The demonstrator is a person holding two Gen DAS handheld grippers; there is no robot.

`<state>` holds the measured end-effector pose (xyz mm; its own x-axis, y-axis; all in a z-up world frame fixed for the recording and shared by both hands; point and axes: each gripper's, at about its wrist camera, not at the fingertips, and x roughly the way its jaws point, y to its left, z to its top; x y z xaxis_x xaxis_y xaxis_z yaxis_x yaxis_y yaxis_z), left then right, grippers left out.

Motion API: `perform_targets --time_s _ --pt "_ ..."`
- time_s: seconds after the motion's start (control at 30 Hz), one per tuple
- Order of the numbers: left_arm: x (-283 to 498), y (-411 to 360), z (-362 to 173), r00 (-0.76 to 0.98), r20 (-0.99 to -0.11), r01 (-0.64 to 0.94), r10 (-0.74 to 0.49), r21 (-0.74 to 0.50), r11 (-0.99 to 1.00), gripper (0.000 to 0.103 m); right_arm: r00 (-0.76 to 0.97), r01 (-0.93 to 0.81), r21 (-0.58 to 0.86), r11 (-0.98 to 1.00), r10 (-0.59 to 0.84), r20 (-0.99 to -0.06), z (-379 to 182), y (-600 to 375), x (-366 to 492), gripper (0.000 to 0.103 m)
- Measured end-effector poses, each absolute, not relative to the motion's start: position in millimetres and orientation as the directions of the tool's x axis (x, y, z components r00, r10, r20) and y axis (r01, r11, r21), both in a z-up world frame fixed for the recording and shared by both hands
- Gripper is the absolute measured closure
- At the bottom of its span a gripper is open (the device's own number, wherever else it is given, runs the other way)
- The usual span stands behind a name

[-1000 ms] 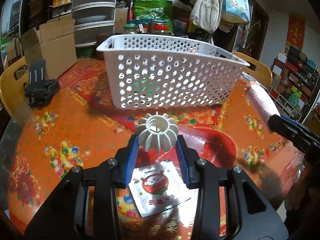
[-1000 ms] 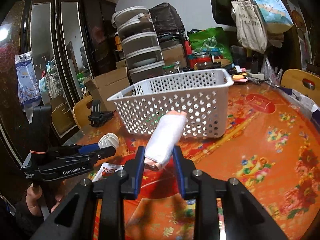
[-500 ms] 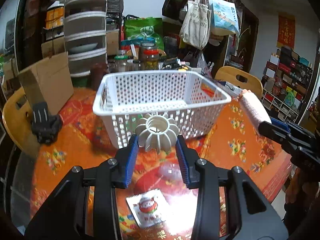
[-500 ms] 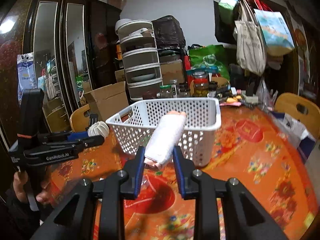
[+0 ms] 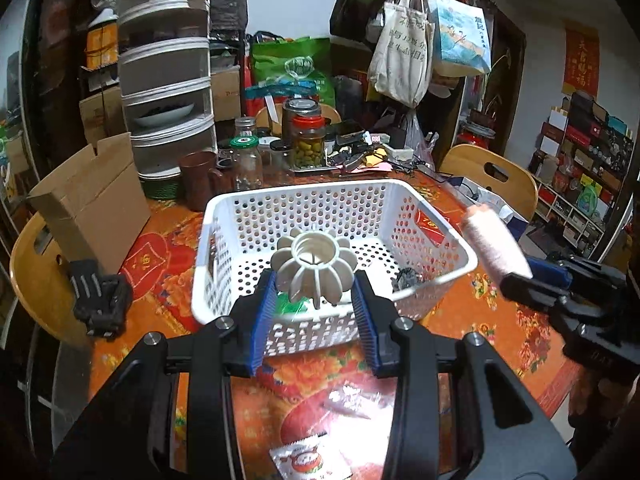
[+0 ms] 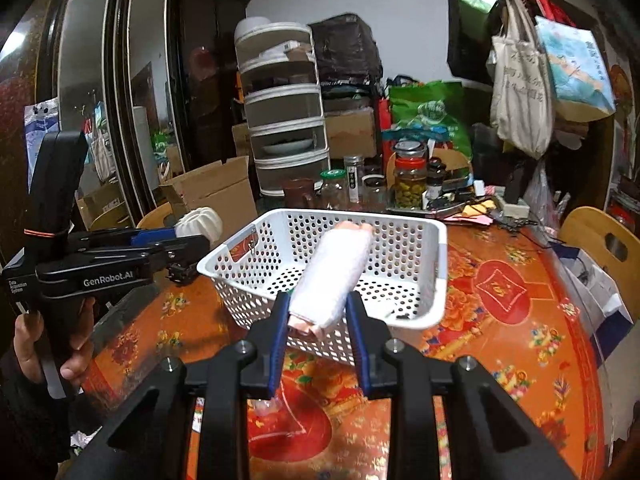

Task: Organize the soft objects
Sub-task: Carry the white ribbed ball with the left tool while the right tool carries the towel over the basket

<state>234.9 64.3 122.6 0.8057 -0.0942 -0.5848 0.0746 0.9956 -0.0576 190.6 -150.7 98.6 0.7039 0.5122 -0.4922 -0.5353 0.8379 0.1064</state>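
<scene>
Left wrist view: the left gripper point(image 5: 315, 304) clamps a white ribbed ring point(image 5: 314, 266), held above the near wall of the white basket point(image 5: 424, 216). A sauce packet point(image 5: 304, 458) lies on the table point(image 5: 496, 328) in front of the basket.

Right wrist view: the right gripper point(image 6: 318, 320) is closed on a rolled white towel point(image 6: 334, 276), raised over the basket's point(image 6: 438, 264) near rim. A hand point(image 6: 48, 344) grips the left gripper's handle, left of the basket.

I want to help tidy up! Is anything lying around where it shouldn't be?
Yes. A small red-and-white packet lies loose on the table, outside the white basket. Also, the ribbed white thing in the left gripper looks like hard plastic, not soft.
</scene>
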Motion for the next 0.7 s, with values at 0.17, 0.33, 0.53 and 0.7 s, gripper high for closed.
perform_targets --time_s 0.17,0.33,0.53,0.7 --pt "276 64 124 0.765 -0.637 0.058 -0.090 -0.071 0.996 0.068 0.670 -0.540 0.100 0.836 0.499 -0.550 107 -137 219 0.076" --pt "303 69 117 0.736 -0.673 0.034 -0.078 -0.077 0.996 0.068 0.666 -0.519 0.081 0.851 0.462 -0.585 111 -128 242 0.076" --pt "339 73 109 0.691 -0.719 0.008 -0.070 -0.089 0.996 0.068 0.633 -0.501 0.091 0.861 0.436 -0.640 103 -120 271 0.076" --pt "370 75 95 0.638 -0.768 -0.015 -0.057 -0.087 0.996 0.068 0.590 -0.482 0.089 0.872 0.398 -0.703 90 -110 301 0.076"
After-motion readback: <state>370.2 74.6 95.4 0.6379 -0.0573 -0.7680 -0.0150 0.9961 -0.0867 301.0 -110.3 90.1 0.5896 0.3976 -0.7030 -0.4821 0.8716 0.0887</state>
